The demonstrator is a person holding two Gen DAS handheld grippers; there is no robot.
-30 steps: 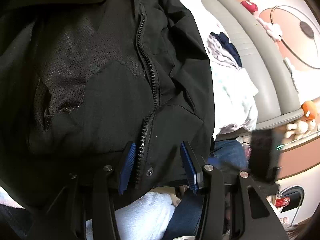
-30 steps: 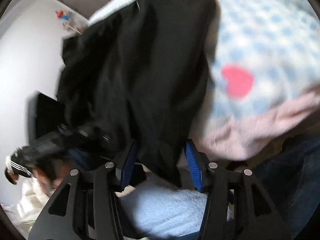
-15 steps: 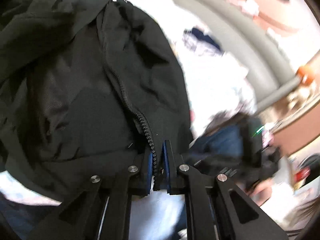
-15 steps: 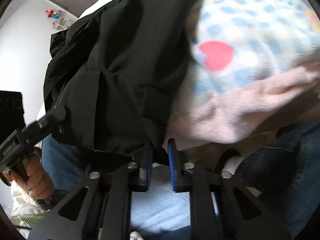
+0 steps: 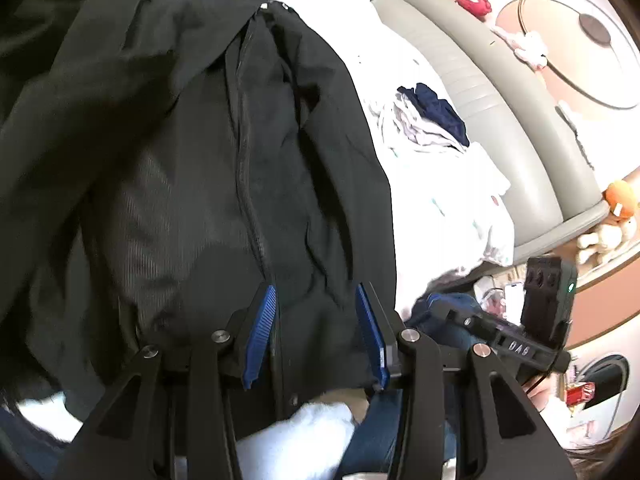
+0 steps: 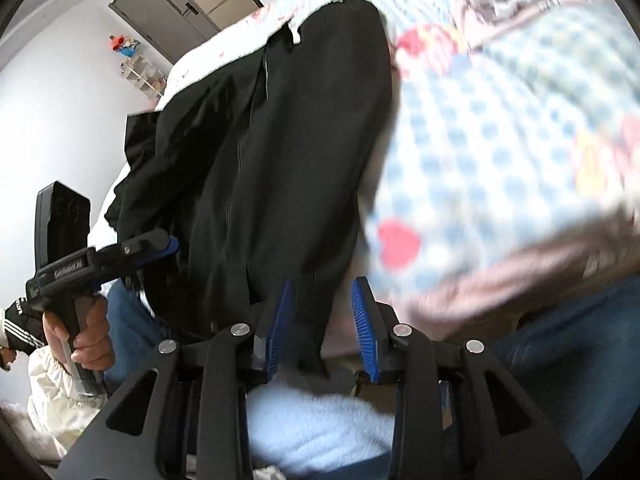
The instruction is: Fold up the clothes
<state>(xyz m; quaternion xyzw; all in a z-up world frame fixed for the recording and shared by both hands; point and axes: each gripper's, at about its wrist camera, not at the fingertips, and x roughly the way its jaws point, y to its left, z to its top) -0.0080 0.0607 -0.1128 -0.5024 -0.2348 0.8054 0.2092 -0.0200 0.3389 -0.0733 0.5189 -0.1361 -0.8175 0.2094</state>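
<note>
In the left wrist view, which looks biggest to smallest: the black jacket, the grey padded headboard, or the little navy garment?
1. black jacket
2. grey padded headboard
3. navy garment
The jacket lies nearest the camera, which enlarges it.

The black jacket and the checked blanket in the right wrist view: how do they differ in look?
The black jacket is plain and dark with a zip; the checked blanket is pale blue and white with red hearts. The jacket looks thin and smooth, the blanket fluffy with a pink border. Both are soft cloth, lying side by side.
</note>
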